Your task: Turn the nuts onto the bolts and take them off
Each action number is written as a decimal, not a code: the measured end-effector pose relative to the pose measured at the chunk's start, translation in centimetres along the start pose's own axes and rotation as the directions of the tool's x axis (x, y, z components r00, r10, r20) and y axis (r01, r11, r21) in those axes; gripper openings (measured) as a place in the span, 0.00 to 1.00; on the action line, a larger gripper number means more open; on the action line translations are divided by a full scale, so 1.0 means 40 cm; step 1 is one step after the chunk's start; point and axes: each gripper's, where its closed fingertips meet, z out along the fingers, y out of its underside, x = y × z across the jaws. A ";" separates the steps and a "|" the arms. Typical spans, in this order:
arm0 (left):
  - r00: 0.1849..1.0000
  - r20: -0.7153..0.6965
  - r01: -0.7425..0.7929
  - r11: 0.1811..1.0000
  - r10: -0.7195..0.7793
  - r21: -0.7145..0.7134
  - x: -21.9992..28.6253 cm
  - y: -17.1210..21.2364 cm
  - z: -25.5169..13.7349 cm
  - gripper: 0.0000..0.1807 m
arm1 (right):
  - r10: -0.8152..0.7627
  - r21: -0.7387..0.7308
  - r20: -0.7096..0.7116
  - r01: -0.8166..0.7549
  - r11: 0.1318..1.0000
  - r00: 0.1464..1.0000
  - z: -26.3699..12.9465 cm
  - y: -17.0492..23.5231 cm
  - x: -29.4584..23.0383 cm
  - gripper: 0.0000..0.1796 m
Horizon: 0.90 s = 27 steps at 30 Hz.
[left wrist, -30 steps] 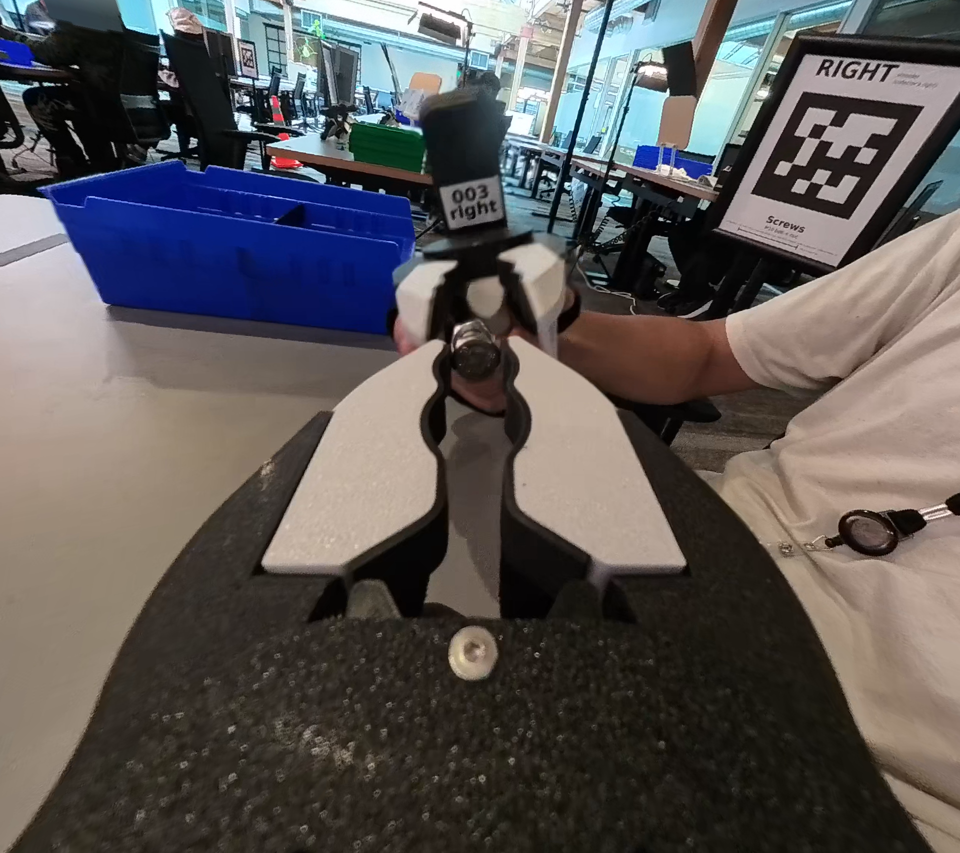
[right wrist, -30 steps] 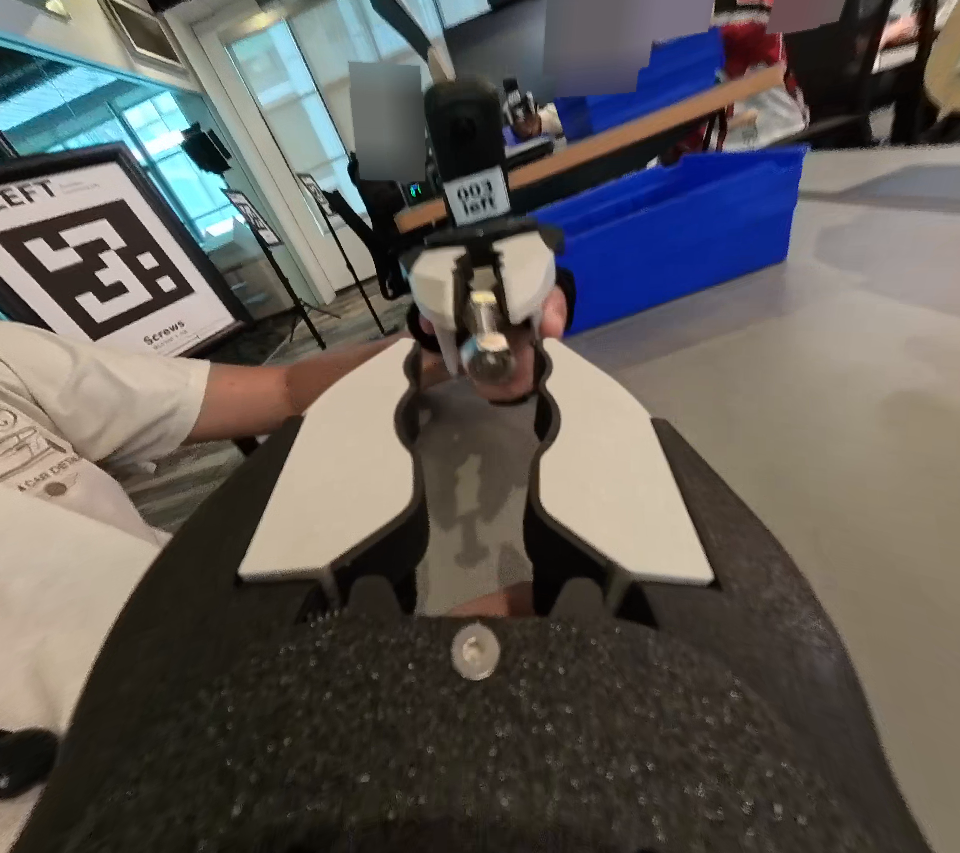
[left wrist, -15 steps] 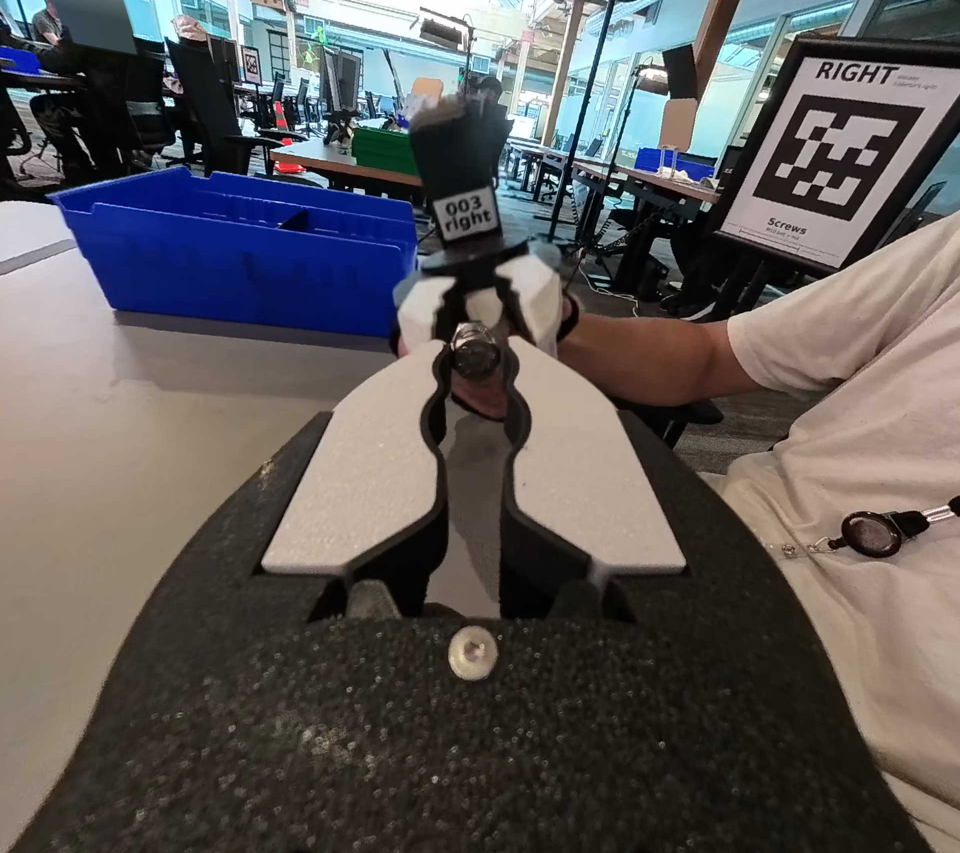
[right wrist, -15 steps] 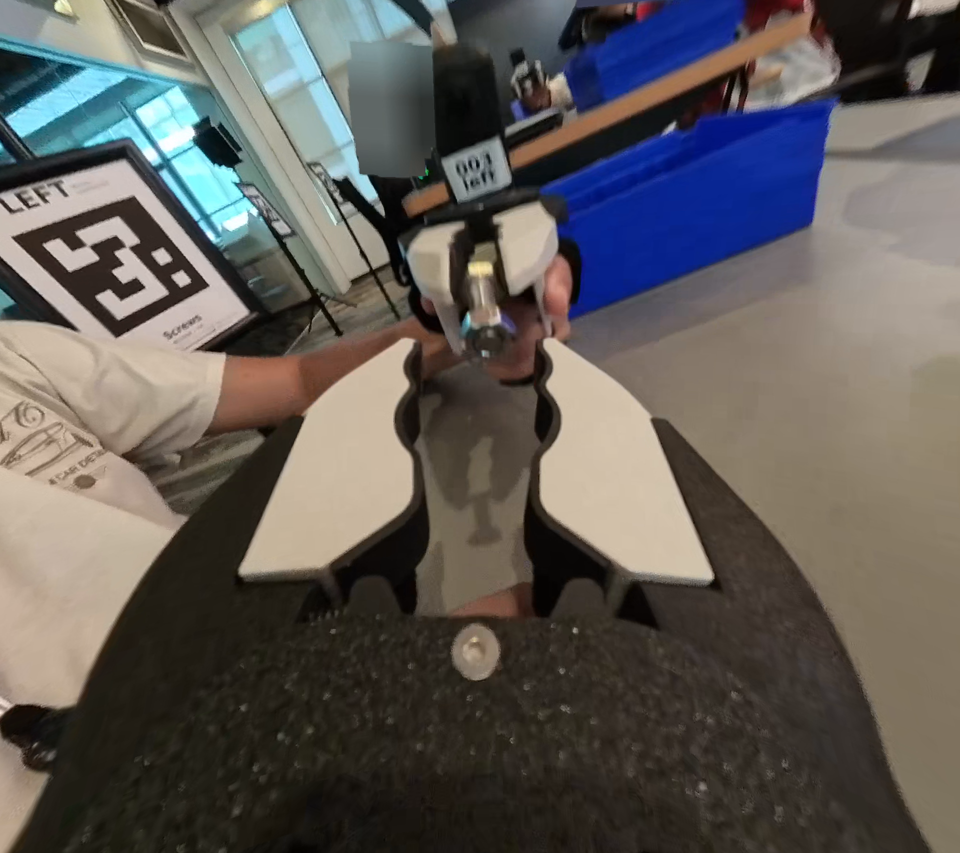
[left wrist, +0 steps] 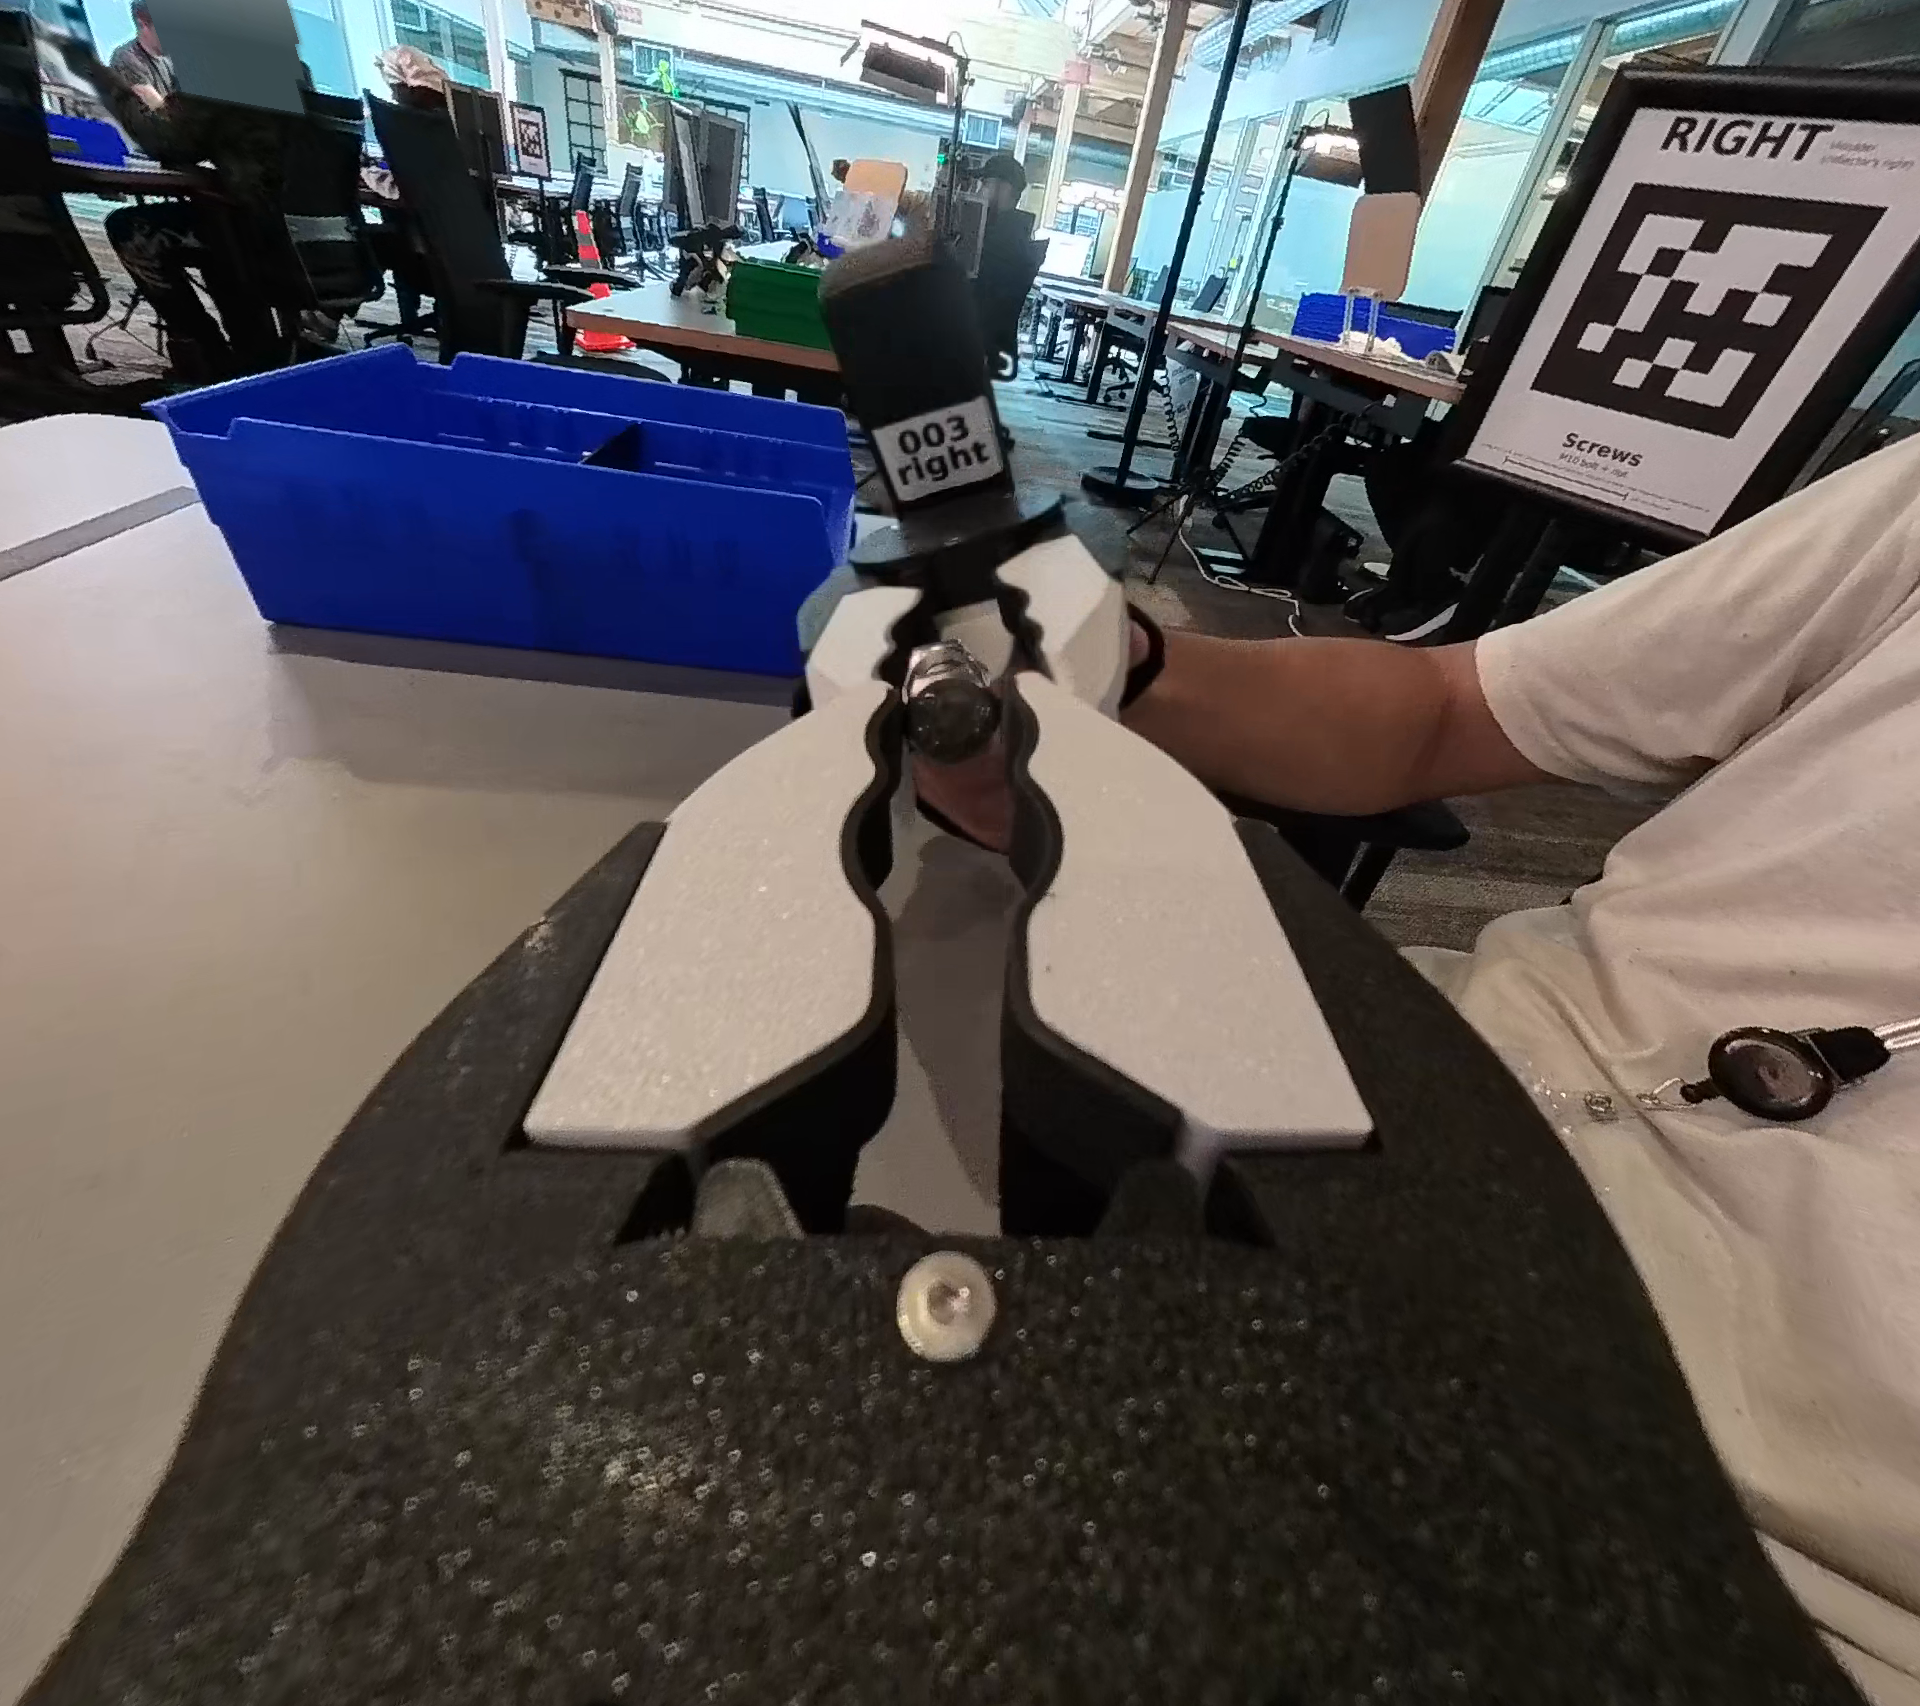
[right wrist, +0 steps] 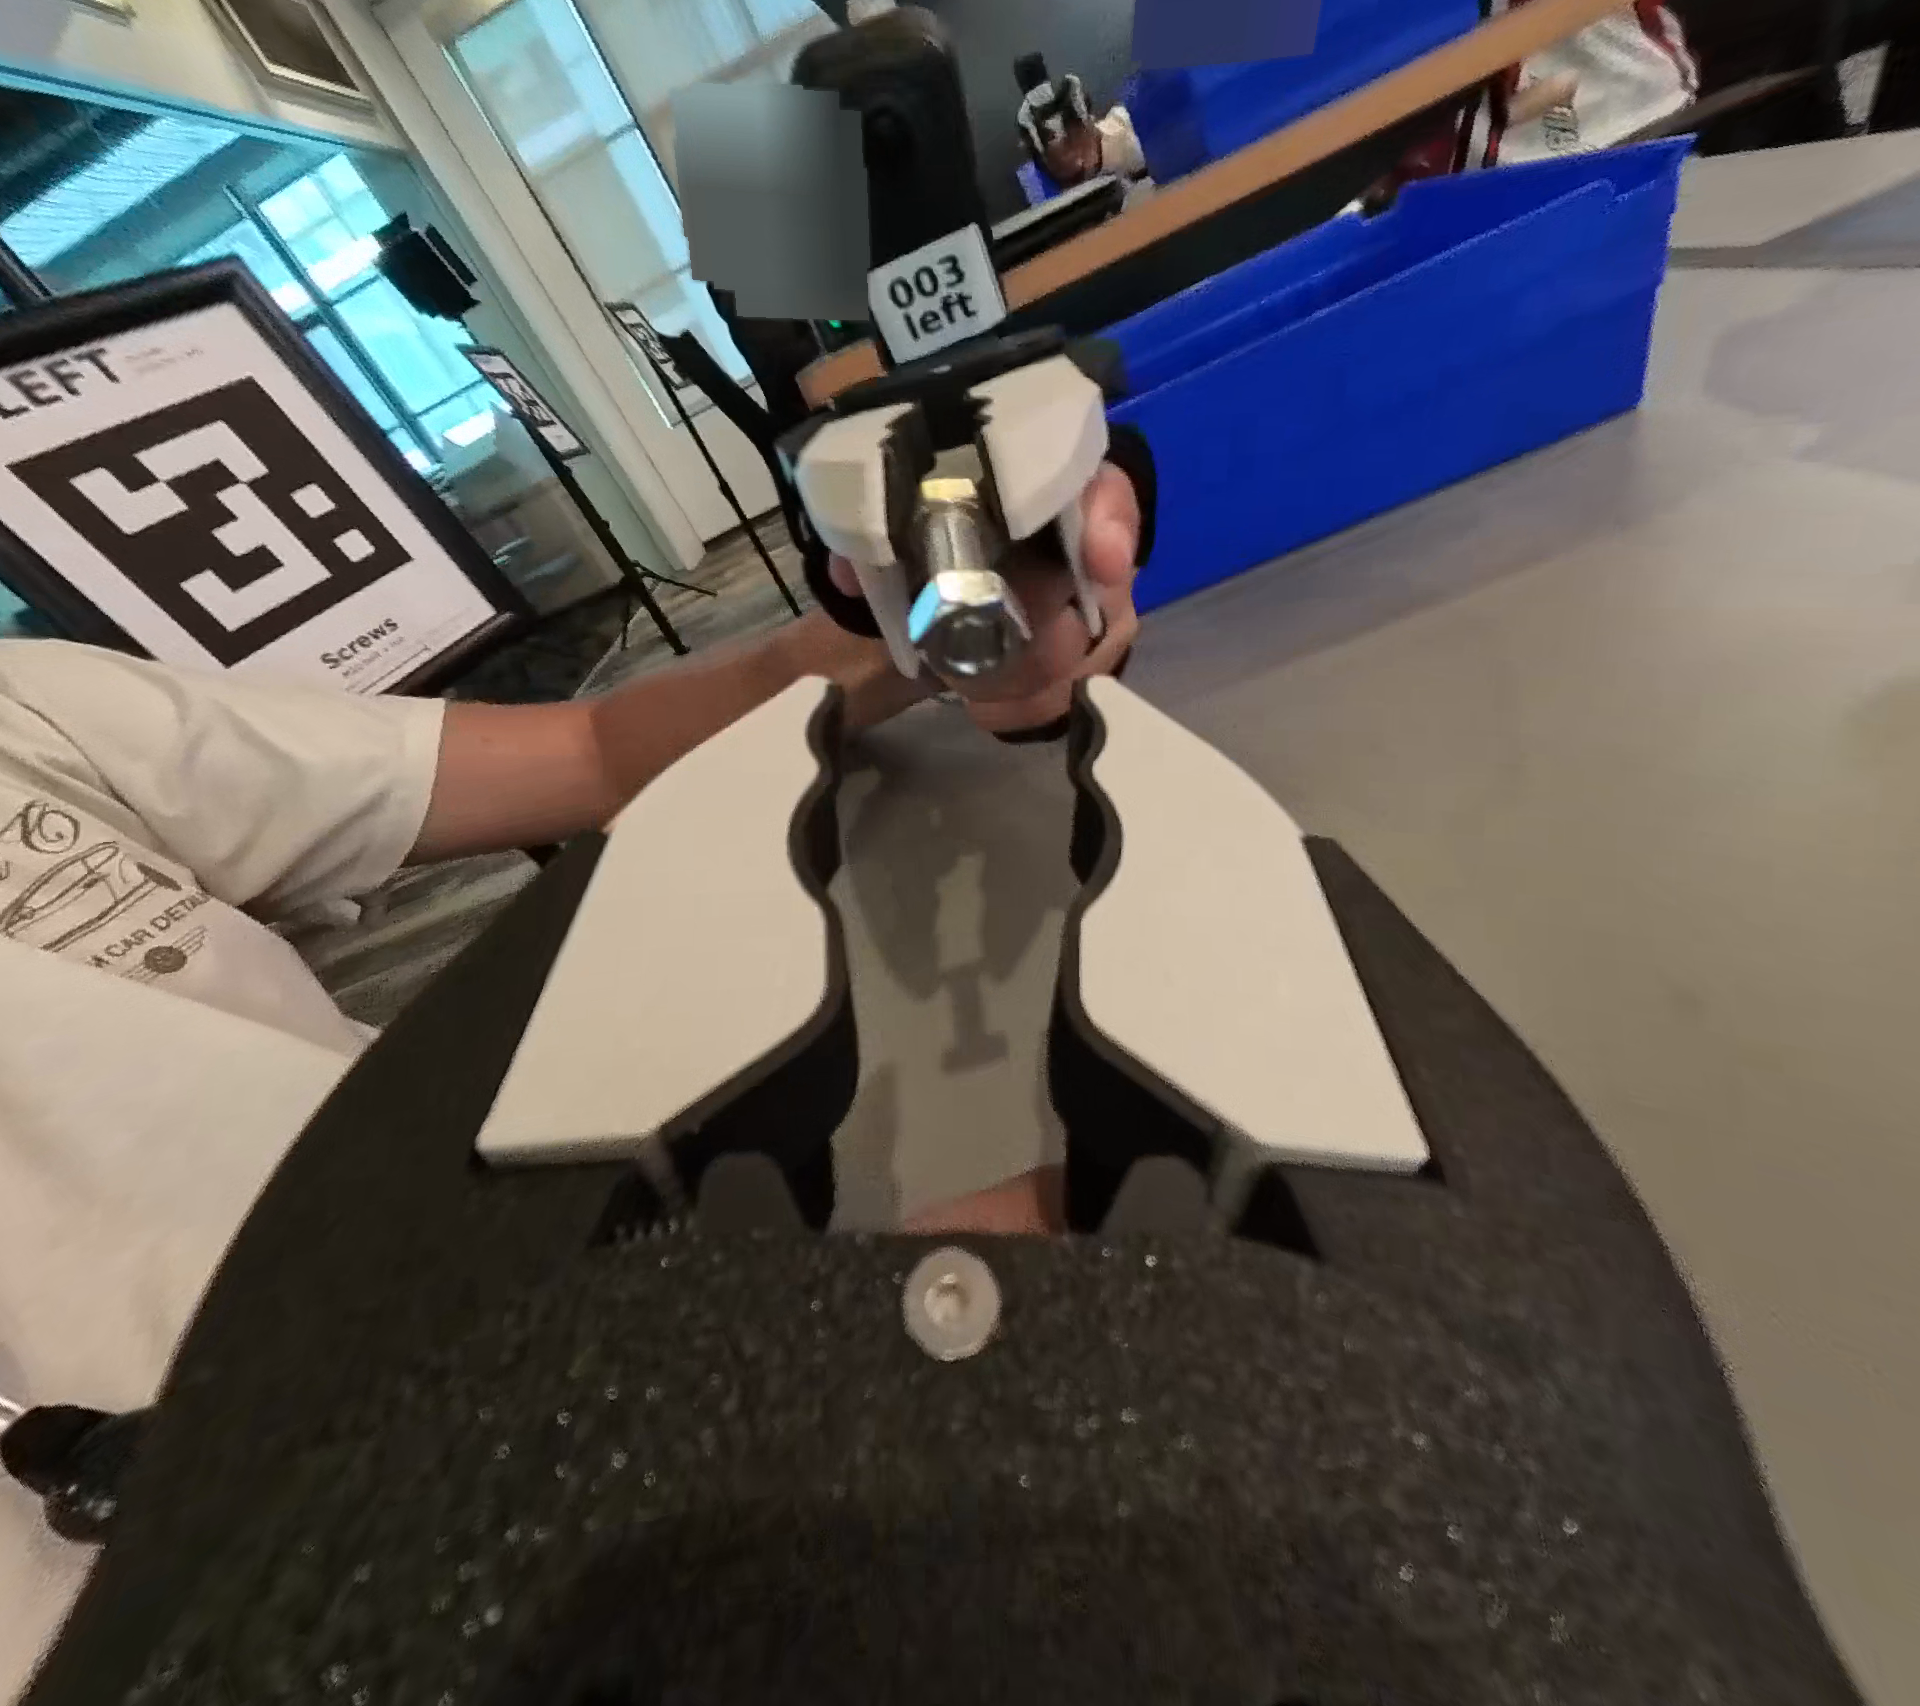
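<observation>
Printed white sticker (left wrist: pixel 943 463) on black post (left wrist: pixel 904 337), lettered framed sign (left wrist: pixel 1704 306) — likewise opposite view.

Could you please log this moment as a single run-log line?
left gripper: shut on bolt | right gripper: open, tips by bolt head | table: below both | blue bin: behind

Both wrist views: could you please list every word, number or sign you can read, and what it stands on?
I do not copy writing; these bear it:
White label on right gripper.
White label on left gripper.
Framed marker sign, left wrist view.
Framed marker sign, right wrist view.
Shirt print.
Far small sign: too small to read.
</observation>
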 end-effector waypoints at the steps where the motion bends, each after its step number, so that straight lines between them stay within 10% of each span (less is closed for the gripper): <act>1: 1.000 0.006 -0.003 1.000 0.004 -0.005 -0.002 0.002 0.000 0.10 | -0.004 0.020 0.016 0.003 1.000 1.000 0.004 -0.009 -0.009 0.23; 20: 1.000 0.008 0.001 1.000 -0.001 -0.002 -0.006 0.000 -0.004 0.10 | -0.034 0.181 0.019 0.030 0.983 0.999 -0.035 -0.107 -0.030 0.22; 27: 1.000 0.007 0.000 1.000 0.000 -0.002 -0.004 0.001 -0.003 0.09 | 0.032 0.033 -0.021 -0.031 0.999 0.999 -0.013 -0.013 0.015 0.22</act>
